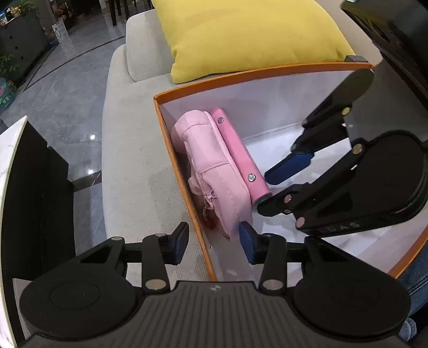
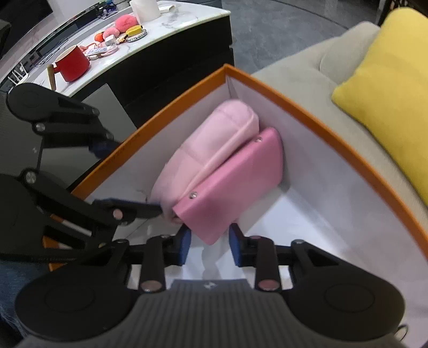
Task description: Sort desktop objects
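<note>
My right wrist view alone shows the marble table (image 2: 171, 20) with a red mug (image 2: 72, 64) | pink case (image 1: 238, 152) lies beside pink pouch (image 1: 214, 166) along the orange box (image 1: 184, 171) wall | left gripper (image 1: 214, 241) straddles that wall, released | right gripper (image 2: 210, 242) released at the case's corner.

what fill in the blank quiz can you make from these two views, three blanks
1. The pouch and the pink case lie inside the box with the ____ rim.
2. The pillow on the sofa is ____.
3. The left gripper straddles the box's ____.

Missing words: orange; yellow; wall
</note>
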The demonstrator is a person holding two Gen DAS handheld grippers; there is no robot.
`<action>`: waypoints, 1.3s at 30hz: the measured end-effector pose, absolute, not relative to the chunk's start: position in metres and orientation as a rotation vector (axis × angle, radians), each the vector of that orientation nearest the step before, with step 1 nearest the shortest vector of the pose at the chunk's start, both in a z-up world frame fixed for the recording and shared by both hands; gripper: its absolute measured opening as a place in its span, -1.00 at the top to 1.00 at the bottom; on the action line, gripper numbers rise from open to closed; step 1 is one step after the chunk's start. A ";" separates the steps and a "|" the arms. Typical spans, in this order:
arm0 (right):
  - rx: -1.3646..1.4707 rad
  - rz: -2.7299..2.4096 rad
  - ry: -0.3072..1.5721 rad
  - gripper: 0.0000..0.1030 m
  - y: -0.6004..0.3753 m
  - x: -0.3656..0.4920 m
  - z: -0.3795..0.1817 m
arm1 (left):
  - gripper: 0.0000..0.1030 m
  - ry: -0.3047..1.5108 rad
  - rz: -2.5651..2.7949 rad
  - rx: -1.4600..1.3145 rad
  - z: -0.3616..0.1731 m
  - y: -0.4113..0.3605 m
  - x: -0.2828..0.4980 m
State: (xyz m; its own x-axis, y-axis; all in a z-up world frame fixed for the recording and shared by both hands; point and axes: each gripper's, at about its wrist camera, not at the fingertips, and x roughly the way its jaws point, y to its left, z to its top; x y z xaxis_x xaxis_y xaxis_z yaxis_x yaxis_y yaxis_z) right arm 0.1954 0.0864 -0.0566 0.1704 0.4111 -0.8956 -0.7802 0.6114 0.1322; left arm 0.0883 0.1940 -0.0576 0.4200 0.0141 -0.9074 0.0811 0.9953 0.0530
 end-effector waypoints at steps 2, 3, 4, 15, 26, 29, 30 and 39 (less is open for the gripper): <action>-0.423 0.893 1.090 0.40 0.090 0.194 -0.059 | 0.05 1.141 -0.044 0.076 -0.058 0.194 0.088; -0.434 0.897 1.082 0.40 0.092 0.193 -0.059 | 0.06 1.142 -0.046 0.072 -0.059 0.194 0.088; -0.443 0.899 1.078 0.41 0.093 0.193 -0.060 | 0.06 1.142 -0.048 0.072 -0.059 0.194 0.087; -0.446 0.887 1.099 0.28 0.087 0.190 -0.054 | -0.16 1.146 -0.053 0.081 -0.055 0.191 0.080; -0.337 0.832 1.069 0.27 0.039 0.174 -0.026 | -0.17 1.044 -0.082 0.092 -0.007 0.181 0.060; -0.316 0.798 1.060 0.27 0.028 0.174 -0.022 | -0.18 1.018 -0.107 0.097 0.003 0.173 0.063; -0.318 0.773 1.070 0.27 0.026 0.176 -0.024 | -0.18 1.019 -0.104 0.101 0.003 0.170 0.067; -0.143 0.657 1.194 0.11 -0.005 0.202 -0.043 | -0.17 1.028 -0.072 0.062 0.000 0.162 0.075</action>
State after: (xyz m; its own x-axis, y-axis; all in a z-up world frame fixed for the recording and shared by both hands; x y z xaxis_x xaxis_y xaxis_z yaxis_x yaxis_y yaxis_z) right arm 0.2015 -0.0053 -0.0432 0.2080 0.3974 -0.8938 -0.5430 0.8069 0.2324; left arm 0.0753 0.1617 0.0003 0.5144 -0.0303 -0.8570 0.0891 0.9959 0.0182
